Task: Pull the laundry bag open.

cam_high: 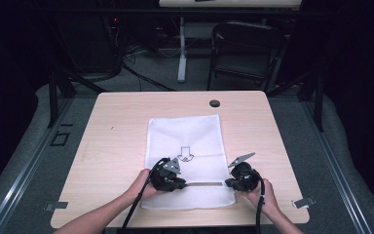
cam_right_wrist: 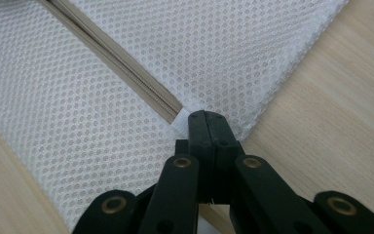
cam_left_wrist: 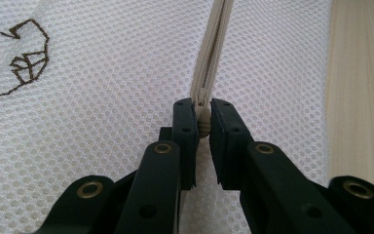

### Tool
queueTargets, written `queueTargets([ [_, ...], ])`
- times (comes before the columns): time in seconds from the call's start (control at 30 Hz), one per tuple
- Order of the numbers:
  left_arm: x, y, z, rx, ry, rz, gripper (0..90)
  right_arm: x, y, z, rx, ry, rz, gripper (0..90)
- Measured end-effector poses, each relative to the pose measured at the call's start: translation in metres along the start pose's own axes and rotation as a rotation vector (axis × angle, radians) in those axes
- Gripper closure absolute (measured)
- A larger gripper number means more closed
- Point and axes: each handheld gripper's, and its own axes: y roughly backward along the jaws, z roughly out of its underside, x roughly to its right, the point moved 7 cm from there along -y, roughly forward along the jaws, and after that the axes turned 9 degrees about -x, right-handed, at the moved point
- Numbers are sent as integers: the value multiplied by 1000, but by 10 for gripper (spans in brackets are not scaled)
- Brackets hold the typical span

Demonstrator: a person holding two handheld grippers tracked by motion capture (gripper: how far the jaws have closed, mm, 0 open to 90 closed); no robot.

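A white mesh bag [cam_high: 185, 146] with a brown line drawing lies flat on the wooden table [cam_high: 117, 117]. A beige zipper [cam_high: 204, 184] runs across its near end. My left gripper [cam_high: 171, 183] sits at the zipper's left part, shut on the small beige zipper pull [cam_left_wrist: 204, 127], which shows pinched between the black pads. My right gripper [cam_high: 237, 184] sits at the bag's right edge, jaws pressed together on the white fabric end [cam_right_wrist: 182, 119] of the zipper [cam_right_wrist: 126, 73]. Mesh [cam_left_wrist: 102, 97] spreads under both grippers.
A small black round cap [cam_high: 215, 103] is set in the table's far side. Bare wood lies to the left and right of the bag. A dark folding chair [cam_high: 246, 51] and a white table leg [cam_high: 181, 48] stand beyond the table.
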Motion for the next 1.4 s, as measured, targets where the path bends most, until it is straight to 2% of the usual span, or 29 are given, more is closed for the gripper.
queueTargets([
  [0.17,1,3,-1,11,-2,-12,816,-1,0,0,3,-5,5,900],
  [0.23,0,5,1,-1,-6,-23,817,0,0,0,3,-6,4,900],
  [0.3,0,5,3,14,5,-13,816,0,0,0,2,-5,2,900],
  [0.43,-2,7,9,6,12,-12,816,1,0,0,2,0,-1,900],
  [0.47,-3,9,10,0,9,-21,816,0,0,0,0,-14,-7,900],
  [0.5,-2,9,9,15,15,-10,816,0,0,0,1,-13,-7,900],
  [0.63,-1,10,10,16,15,-14,816,1,0,0,-4,-9,-1,900],
  [0.73,-3,12,15,-1,18,-21,817,0,0,0,0,-4,-1,900],
  [0.83,-4,14,20,-1,29,-11,816,0,0,0,0,-12,-9,900],
  [0.87,-3,14,20,12,38,-3,816,0,0,0,0,-12,-9,900],
  [1.13,-3,17,22,1,23,-15,816,0,0,0,0,-11,-8,900],
  [1.4,-5,22,30,3,39,-16,816,1,0,0,1,-11,-12,900],
])
